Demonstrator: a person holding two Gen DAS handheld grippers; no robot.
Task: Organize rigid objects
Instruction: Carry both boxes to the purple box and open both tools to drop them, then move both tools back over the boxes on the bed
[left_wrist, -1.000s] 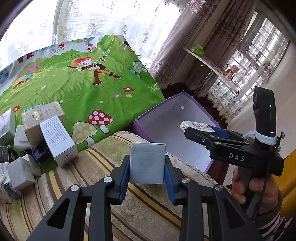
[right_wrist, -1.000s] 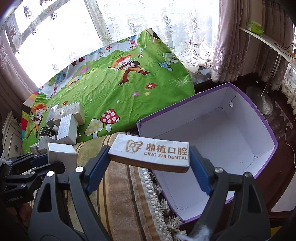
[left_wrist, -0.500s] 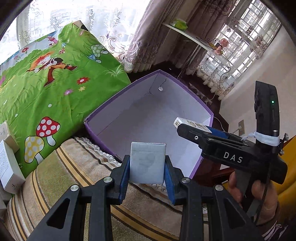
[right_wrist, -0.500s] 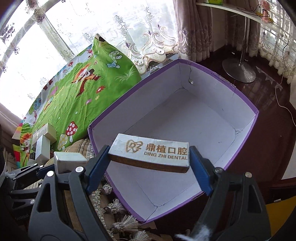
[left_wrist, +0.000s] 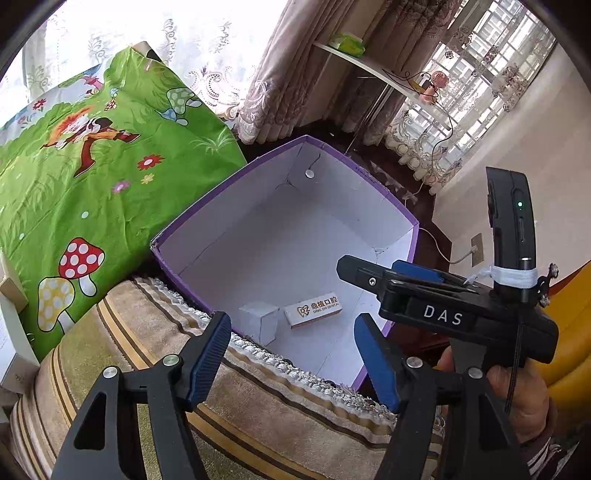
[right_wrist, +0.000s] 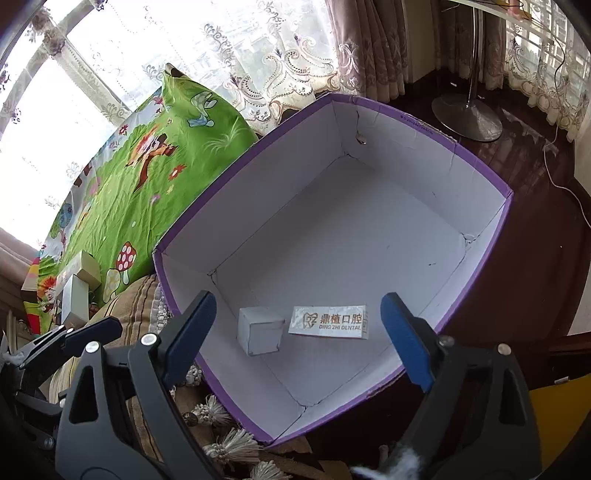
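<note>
Two small boxes now lie at the bottom of the purple box (right_wrist: 436, 122): a plain white box (right_wrist: 260, 334) and a flat dental box (right_wrist: 330, 320) just beside it, near the wall closest to the hands. The left gripper (left_wrist: 291, 354) and the right gripper (right_wrist: 299, 332) both hang over the purple box, and their jaws have just been opening, spread wide with nothing between them. So two boxes are put away. More little boxes (right_wrist: 75, 291) wait on the green cloth (left_wrist: 92, 177), so most of the tidying is likely left.
</note>
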